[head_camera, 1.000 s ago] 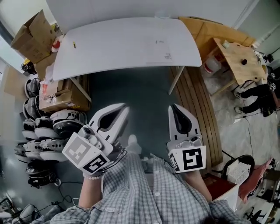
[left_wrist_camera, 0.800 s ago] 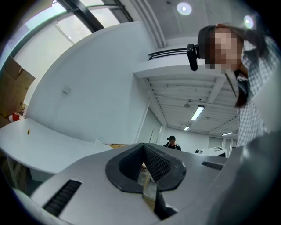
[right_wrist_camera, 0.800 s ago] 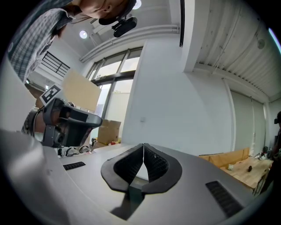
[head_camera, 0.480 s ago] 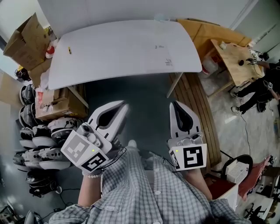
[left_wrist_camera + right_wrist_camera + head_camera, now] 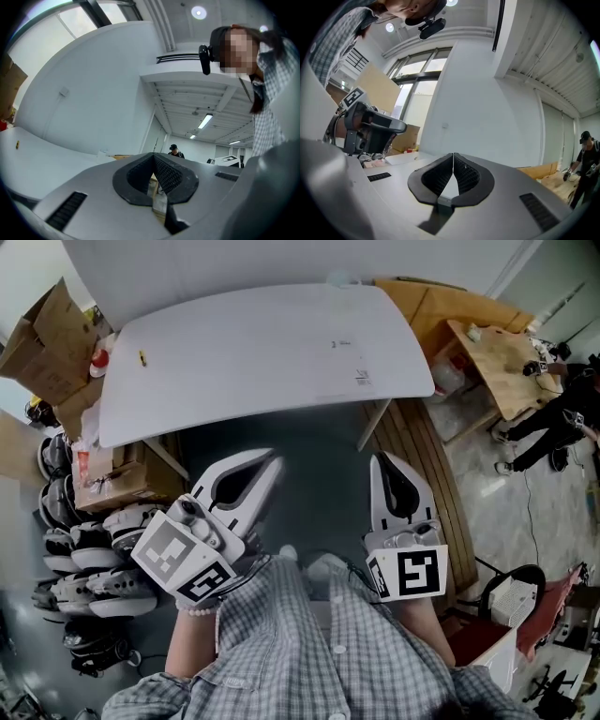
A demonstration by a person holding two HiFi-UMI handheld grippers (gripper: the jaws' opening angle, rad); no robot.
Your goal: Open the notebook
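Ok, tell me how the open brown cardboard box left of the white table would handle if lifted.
The brown cardboard box has its flaps standing open, so a flap would probably bend if gripped. It looks bulky, likely awkward to lift. Contents are hidden, so weight is uncertain.

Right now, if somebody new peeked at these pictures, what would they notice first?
Two big white claws poke out low in the head view, the left claw and the right claw, both shut with nothing in them. Ahead of them stands a wide white table, with brown cardboard boxes at its left end.
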